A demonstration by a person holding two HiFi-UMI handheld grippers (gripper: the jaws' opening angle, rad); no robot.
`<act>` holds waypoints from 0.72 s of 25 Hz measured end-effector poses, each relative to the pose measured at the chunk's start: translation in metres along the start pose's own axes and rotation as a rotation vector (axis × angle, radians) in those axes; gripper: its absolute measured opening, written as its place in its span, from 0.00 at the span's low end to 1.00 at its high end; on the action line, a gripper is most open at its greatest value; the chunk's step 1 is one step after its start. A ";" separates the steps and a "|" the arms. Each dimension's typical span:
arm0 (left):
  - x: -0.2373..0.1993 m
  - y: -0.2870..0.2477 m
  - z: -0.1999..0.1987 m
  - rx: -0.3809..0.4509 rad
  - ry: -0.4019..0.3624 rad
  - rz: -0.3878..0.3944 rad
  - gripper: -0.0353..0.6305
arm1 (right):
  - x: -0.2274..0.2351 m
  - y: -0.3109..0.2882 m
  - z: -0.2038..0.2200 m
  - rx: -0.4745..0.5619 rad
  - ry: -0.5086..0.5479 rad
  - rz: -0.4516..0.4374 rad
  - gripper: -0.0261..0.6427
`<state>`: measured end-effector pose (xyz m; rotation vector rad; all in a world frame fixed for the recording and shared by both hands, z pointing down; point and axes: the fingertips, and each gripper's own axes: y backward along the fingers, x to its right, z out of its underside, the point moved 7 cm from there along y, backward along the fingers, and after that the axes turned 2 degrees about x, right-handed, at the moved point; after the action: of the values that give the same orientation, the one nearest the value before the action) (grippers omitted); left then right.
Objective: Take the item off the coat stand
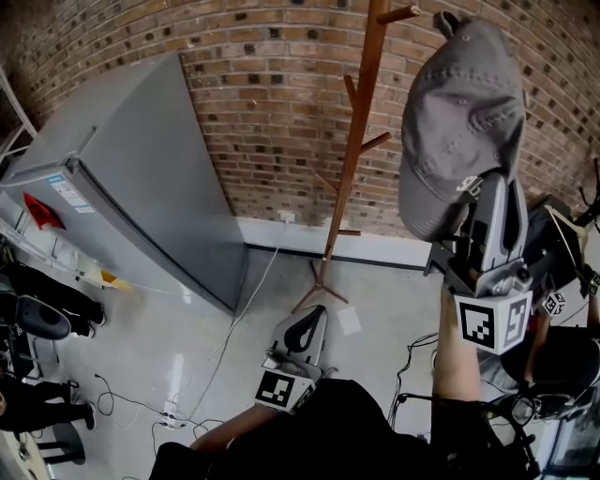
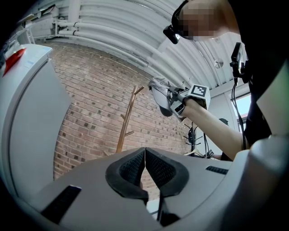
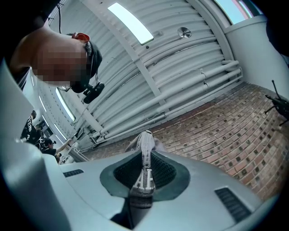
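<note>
Fingers on the right gripper are pressed together on a thin grey band of cloth, seen edge-on between the ribbed pads. It looks like the rear strap or back edge of the cap, though I can't say which for sure. Over on the left gripper, the pads meet with nothing between them, and it sits low and level, out of the action.

So where's the cap? Up in the air! In the head view it rides on top of the raised right gripper, crown bulging above the jaws, to the right of the coat stand. It's near the top peg but looks apart from it, with brick wall showing between them. Judging by that, the lift-off is all but done.

How will it handle? Light, I'd say, with a soft crown that sags and folds, and probably a stiffer brim. Nothing fragile here. Woven cloth against those textured pads shouldn't slip, and the pinch on that narrow band is a sound hold, since there's no bulk to squeeze out. The one worry is that a floppy crown swings, so loose fabric could catch a peg if it's carried back past the stand.
</note>
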<state>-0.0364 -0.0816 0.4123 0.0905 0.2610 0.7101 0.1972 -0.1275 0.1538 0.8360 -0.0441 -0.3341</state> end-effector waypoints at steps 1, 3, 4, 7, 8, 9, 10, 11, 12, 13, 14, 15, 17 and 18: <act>-0.001 0.001 0.001 -0.003 0.001 -0.004 0.08 | 0.000 0.003 0.001 0.001 -0.011 -0.002 0.13; -0.001 0.002 0.002 -0.014 -0.001 -0.005 0.08 | 0.000 0.008 0.003 -0.009 -0.025 -0.003 0.13; 0.000 0.003 0.002 -0.015 -0.007 -0.001 0.08 | 0.000 0.010 0.004 -0.020 -0.024 -0.003 0.13; 0.005 0.004 0.000 -0.008 -0.040 0.009 0.08 | 0.002 0.018 0.007 -0.052 -0.005 0.001 0.13; 0.005 0.004 0.000 -0.006 -0.043 0.010 0.08 | 0.002 0.021 0.007 -0.060 0.000 0.002 0.13; 0.005 0.004 -0.001 -0.005 -0.041 0.010 0.08 | 0.003 0.024 0.009 -0.069 0.003 0.004 0.13; 0.005 0.005 -0.001 -0.005 -0.040 0.008 0.08 | 0.003 0.028 0.010 -0.080 0.002 0.007 0.13; 0.004 0.005 -0.001 -0.007 -0.039 0.007 0.08 | 0.003 0.031 0.011 -0.090 0.000 0.008 0.13; 0.004 0.005 0.000 -0.011 -0.039 0.006 0.08 | 0.003 0.035 0.013 -0.098 0.000 0.007 0.13; 0.005 0.005 0.000 -0.014 -0.038 0.005 0.08 | 0.003 0.038 0.014 -0.105 0.003 0.006 0.13; 0.005 0.005 0.000 -0.016 -0.037 0.005 0.08 | 0.003 0.041 0.015 -0.112 0.006 0.006 0.13; 0.006 0.004 0.001 -0.015 -0.038 0.007 0.08 | 0.002 0.044 0.016 -0.118 0.007 0.008 0.13; 0.007 0.004 0.001 -0.013 -0.041 0.010 0.08 | 0.002 0.049 0.018 -0.131 -0.004 0.014 0.13; 0.007 0.003 0.001 -0.014 -0.041 0.011 0.08 | 0.002 0.052 0.018 -0.136 -0.013 0.017 0.13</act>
<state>-0.0330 -0.0742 0.4125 0.0934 0.2165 0.7198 0.2099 -0.1091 0.2038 0.6987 -0.0396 -0.3233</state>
